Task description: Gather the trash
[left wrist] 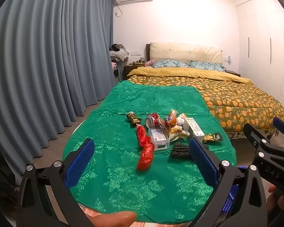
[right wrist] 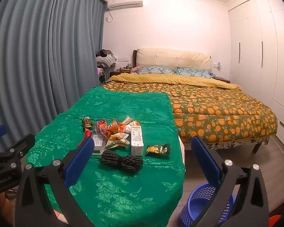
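While both grippers hang short of the pile w/ jaws spread as wide as they go and nothing between them, the trash sits in a loose cluster mid-table on the green cloth (right wrist: 123,102), none of it picked yet.

Left gripper (left wrist: 142,162) faces the red foil wrapper (left wrist: 145,149); right gripper (right wrist: 142,155) faces the black mesh bundle (right wrist: 121,160). The blue basket (right wrist: 202,206) stands on the floor just off the table's right edge, prob. the bin.

Handling, item by item (judgement only):
- Red foil wrapper: light, crinkly, slick. Pinch across the twisted middle; it'll collapse, so close fully.
- Crushed red can (left wrist: 153,120): light, stiff-ish, dented metal, may roll. Grip across the body, not the rim.
- Clear plastic box (left wrist: 159,139): rigid, smooth, could slip. Take it across the short sides.
- White carton (right wrist: 136,140): light, stiff card; grip the narrow faces.
- Black mesh bundle: soft, springy, snaggy. Bite deep at the pinched waist.
- Yellow-black snack bag (right wrist: 158,149): flat, lies apart from the rest nr the right edge. Hard to get under; catch a raised edge.
- Green-gold wrapper (left wrist: 133,117): small, light, at the far left of the pile.
- Orange wrappers (right wrist: 113,127) in the centre overlap; can't tell how many.

Nothing looks heavy or fragile.
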Tool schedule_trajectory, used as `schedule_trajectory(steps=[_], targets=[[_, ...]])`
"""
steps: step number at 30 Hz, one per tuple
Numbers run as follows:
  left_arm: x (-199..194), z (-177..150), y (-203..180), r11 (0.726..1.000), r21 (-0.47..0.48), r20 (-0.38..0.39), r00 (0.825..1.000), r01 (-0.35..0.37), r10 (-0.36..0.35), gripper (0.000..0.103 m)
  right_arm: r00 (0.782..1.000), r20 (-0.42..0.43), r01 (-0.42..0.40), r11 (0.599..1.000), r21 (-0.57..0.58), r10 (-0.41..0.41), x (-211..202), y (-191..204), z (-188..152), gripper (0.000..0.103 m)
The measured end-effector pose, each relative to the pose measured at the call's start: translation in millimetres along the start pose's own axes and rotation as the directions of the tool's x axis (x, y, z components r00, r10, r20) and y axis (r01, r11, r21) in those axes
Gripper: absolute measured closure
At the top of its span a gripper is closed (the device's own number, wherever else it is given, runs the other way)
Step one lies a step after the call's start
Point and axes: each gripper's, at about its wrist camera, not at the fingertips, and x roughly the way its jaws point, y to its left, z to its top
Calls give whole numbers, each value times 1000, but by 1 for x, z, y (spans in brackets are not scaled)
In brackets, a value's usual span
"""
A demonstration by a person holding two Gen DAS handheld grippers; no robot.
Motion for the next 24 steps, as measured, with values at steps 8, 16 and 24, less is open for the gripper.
schedule_trajectory(steps=[8, 16, 24], targets=[[-1, -1, -1, 1000, 2, -3, 1000, -2, 3, 4, 1000, 4, 4, 1000, -4, -4, 0, 0, 0, 4], [1, -8, -1, 1000, 2, -3, 1000, -7, 7, 4, 1000, 9, -1, 1000, -1, 1, -1, 1, 0, 4], [0, -5, 2, 1000, -1, -7, 1000, -3, 3, 4, 1000, 10, 3, 1000, 4, -3, -1, 1, 0, 4]])
